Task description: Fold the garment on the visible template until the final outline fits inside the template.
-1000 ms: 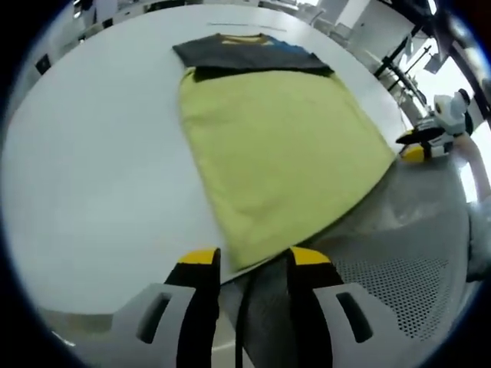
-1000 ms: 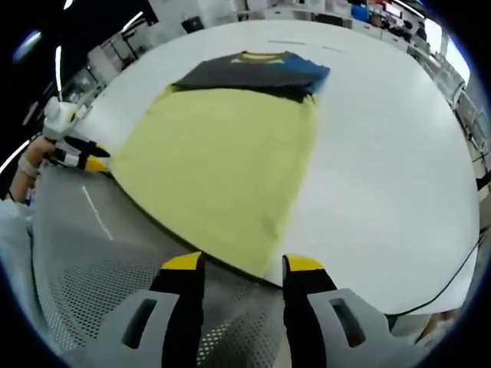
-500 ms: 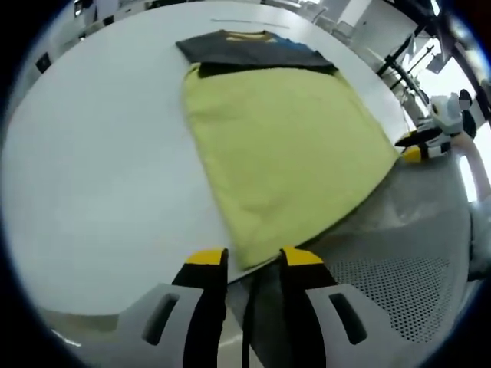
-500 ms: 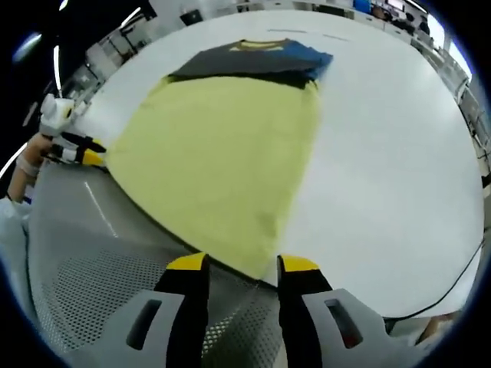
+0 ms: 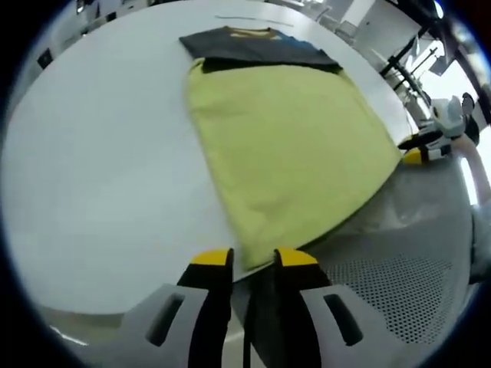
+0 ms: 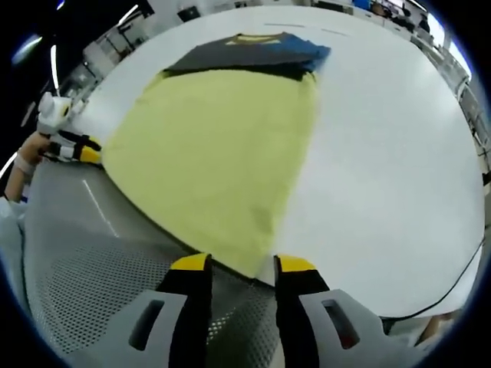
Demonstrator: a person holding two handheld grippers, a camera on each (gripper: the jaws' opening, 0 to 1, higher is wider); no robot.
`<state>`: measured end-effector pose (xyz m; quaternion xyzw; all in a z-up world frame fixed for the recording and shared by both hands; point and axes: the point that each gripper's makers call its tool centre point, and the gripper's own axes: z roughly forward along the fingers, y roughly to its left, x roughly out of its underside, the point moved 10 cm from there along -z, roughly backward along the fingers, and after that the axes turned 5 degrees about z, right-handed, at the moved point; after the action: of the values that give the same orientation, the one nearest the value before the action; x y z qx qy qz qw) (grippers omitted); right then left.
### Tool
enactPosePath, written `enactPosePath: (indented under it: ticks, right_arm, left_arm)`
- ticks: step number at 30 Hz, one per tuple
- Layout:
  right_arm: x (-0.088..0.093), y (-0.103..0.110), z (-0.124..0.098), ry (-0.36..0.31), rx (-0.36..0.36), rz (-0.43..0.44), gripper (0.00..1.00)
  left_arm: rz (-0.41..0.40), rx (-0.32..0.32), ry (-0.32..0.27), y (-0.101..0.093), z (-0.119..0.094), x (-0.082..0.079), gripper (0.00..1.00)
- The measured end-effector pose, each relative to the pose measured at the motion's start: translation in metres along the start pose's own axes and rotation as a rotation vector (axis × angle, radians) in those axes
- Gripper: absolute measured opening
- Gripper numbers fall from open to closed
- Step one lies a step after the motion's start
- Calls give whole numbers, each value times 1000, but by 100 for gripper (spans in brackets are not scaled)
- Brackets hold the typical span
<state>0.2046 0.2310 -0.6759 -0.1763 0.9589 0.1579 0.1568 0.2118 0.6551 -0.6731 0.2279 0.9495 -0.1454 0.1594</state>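
Left tongs and right tongs are each closing around a near corner of the yellow-green garment, jaws narrowly parted with cloth between the tips; whether they are pinching it, I cannot tell. The garment is lying flat on the white table, its far end covering a dark folded garment.

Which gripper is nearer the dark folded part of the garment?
About level. The left gripper and right gripper each sit at a near corner of the yellow panel, opposite the dark folded part.
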Motion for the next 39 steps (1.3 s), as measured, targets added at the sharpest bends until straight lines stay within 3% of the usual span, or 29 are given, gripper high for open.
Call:
enactPosePath:
  ticks: [10, 20, 33, 39]
  right_arm:
    - [1, -1, 1, 8, 17, -7, 25]
    - [0, -1, 3, 11, 55, -63, 11]
    - [-3, 3, 5, 39, 81, -159, 8]
    - [-2, 0, 5, 35, 73, -125, 7]
  left_arm:
    - [2, 4, 12, 0, 1, 0, 9]
    - [15, -13, 20, 1, 3, -1, 3]
    - [75, -40, 70, -3, 4, -6, 1]
    - [48, -25, 69, -1, 4, -6, 0]
